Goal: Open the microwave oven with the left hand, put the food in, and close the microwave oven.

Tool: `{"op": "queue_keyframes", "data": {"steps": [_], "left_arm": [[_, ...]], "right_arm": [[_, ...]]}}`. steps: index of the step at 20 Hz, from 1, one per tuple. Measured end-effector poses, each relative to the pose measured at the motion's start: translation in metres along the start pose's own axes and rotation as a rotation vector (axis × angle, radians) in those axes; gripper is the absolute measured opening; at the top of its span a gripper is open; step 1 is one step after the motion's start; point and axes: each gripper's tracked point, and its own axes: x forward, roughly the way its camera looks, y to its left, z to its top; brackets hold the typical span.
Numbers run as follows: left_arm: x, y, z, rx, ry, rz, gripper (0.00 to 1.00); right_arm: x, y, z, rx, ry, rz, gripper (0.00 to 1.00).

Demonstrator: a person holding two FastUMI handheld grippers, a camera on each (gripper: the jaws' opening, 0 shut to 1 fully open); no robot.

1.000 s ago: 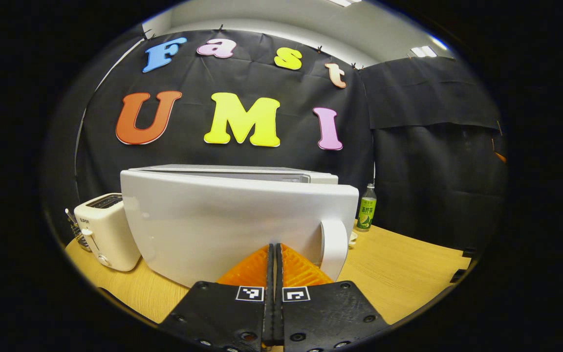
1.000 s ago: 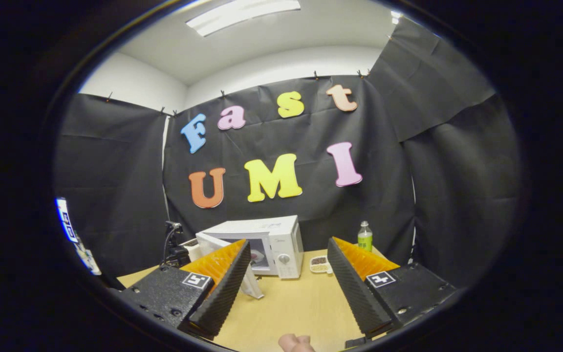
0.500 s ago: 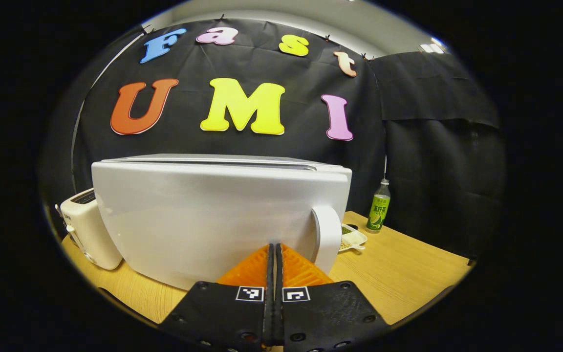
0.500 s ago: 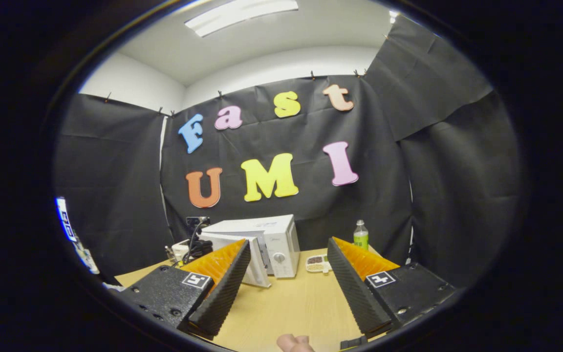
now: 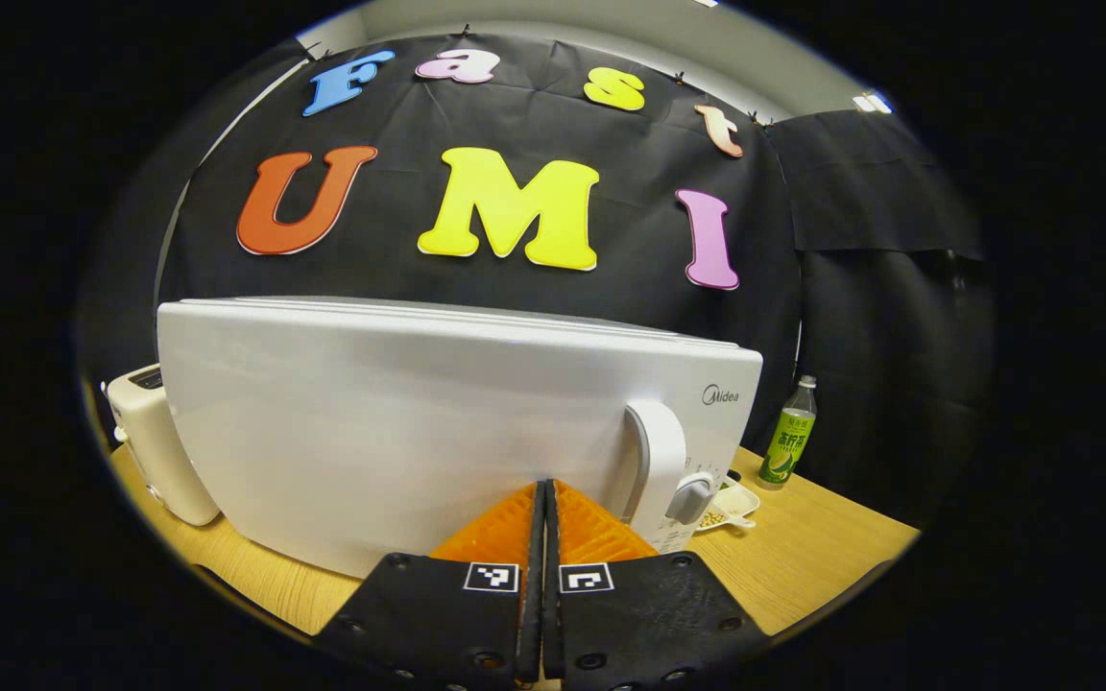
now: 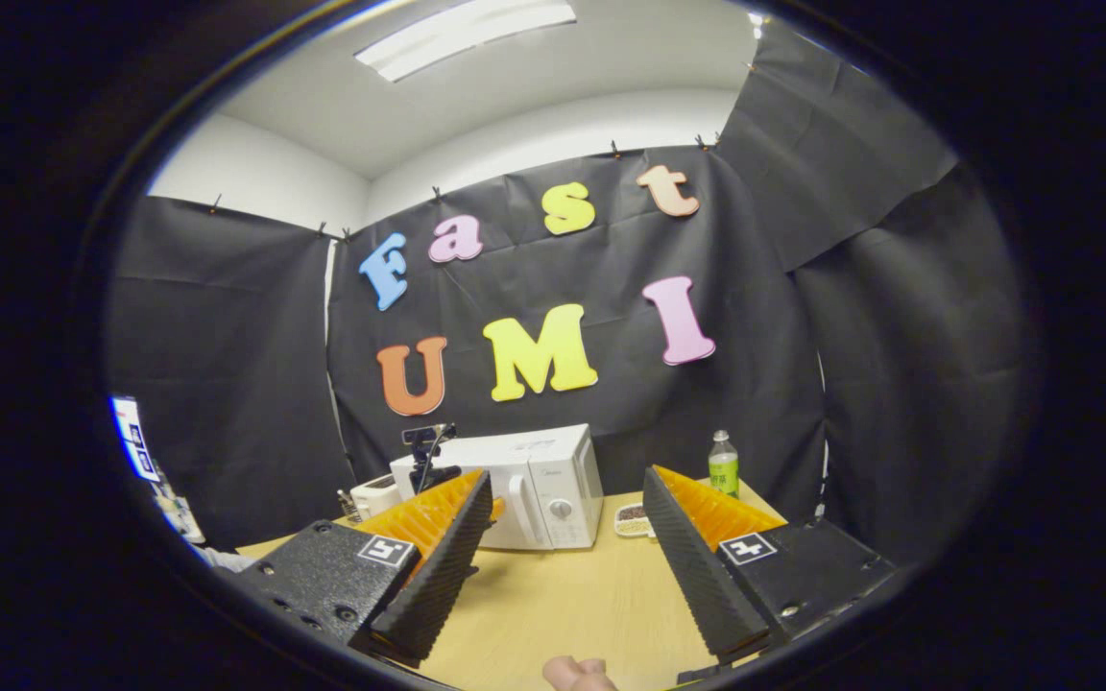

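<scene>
The left gripper [image 5: 545,494], fingers together, presses the microwave door [image 5: 399,422] near its handle [image 5: 659,461] at the table's [image 6: 563,605] back edge; it should push squarely until latched. The right gripper [image 6: 563,537] hangs apart.

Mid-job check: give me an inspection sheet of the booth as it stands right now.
Surface: wooden table, bare in front.
Job's things: microwave oven, door looks shut; handle and knob at its right.
Clutter: toaster, green bottle, small dish.
Grippers: left gripper shut, tips at the door; right gripper open, empty, well back.
Cables: nothing seen.
Surroundings: black cloth wall, ceiling light.
</scene>
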Motion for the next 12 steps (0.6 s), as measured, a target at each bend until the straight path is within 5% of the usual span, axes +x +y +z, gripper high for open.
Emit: {"op": "queue_keyframes", "data": {"steps": [6, 7, 8, 9, 10, 11, 12], "left_arm": [[-0.009, -0.001, 0.003, 0.075, 0.011, 0.029, 0.02], [-0.013, -0.007, 0.003, 0.081, 0.019, -0.002, 0.06], [-0.022, -0.01, 0.007, 0.079, 0.031, -0.009, 0.2], [-0.027, -0.012, 0.008, 0.068, 0.041, -0.019, 0.23], [-0.034, -0.014, 0.012, 0.055, 0.039, -0.023, 0.48], [-0.046, -0.016, 0.018, 0.054, 0.045, -0.027, 0.52], [-0.062, -0.012, 0.018, 0.063, 0.047, -0.007, 0.75]], "right_arm": [[-0.002, -0.014, 0.001, -0.015, 0.003, -0.049, 0.91], [-0.002, -0.015, 0.002, -0.015, 0.003, -0.056, 1.0], [-0.003, -0.016, 0.002, -0.015, 0.003, -0.063, 0.91], [-0.004, -0.017, 0.002, -0.017, 0.005, -0.066, 0.91], [-0.004, -0.017, 0.003, -0.018, 0.004, -0.07, 0.91], [-0.005, -0.017, 0.006, -0.018, -0.002, -0.075, 0.91], [-0.007, -0.018, 0.008, -0.018, -0.006, -0.082, 1.0]]}}
